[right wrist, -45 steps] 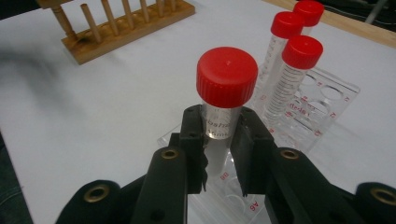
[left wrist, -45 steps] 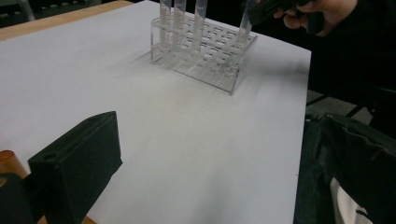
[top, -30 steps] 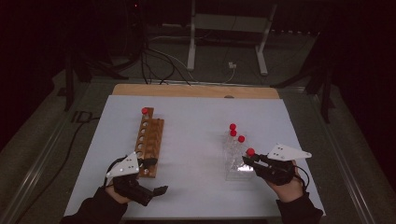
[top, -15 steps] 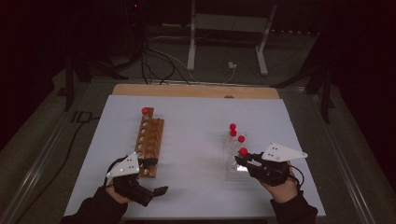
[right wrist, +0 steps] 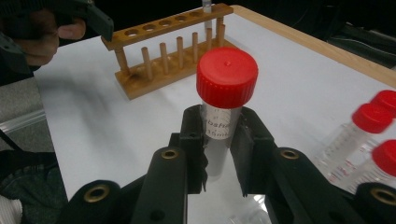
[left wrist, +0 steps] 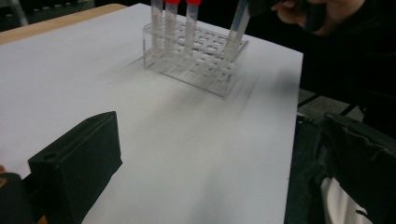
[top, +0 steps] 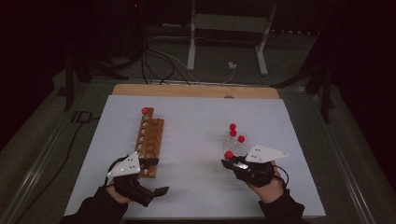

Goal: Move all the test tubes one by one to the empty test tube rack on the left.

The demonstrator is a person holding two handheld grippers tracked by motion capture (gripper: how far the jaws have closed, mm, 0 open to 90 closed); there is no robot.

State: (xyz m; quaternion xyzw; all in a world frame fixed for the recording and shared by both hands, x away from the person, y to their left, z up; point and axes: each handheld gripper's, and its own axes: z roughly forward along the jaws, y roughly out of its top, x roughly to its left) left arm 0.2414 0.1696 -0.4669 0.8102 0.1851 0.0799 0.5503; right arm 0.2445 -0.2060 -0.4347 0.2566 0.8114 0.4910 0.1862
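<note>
My right gripper [right wrist: 219, 135] is shut on a clear tube with a red cap [right wrist: 227, 77], gripped just under the cap. In the high view this tube [top: 229, 154] leans at the near left corner of the clear rack [top: 232, 145], which holds three more red-capped tubes [top: 233, 133]. In the left gripper view the held tube [left wrist: 238, 25] slants down to the clear rack [left wrist: 196, 60]. My left gripper [top: 155, 176] stands open by the near end of the wooden rack [top: 149, 140], nothing between its jaws. One red-capped tube [top: 144, 111] stands at that rack's far end.
White sheet [top: 196, 121] covers the table, with a wooden strip [top: 196, 90] along the far edge. Open sheet lies between the two racks. Cables and a metal stand [top: 229, 28] sit on the dark floor beyond. The person's dark sleeve [left wrist: 359, 154] is at the near edge.
My right gripper has moved left with the tube, so its red cap now sits further left beside the clear rack. The left gripper has stayed by the wooden rack.
</note>
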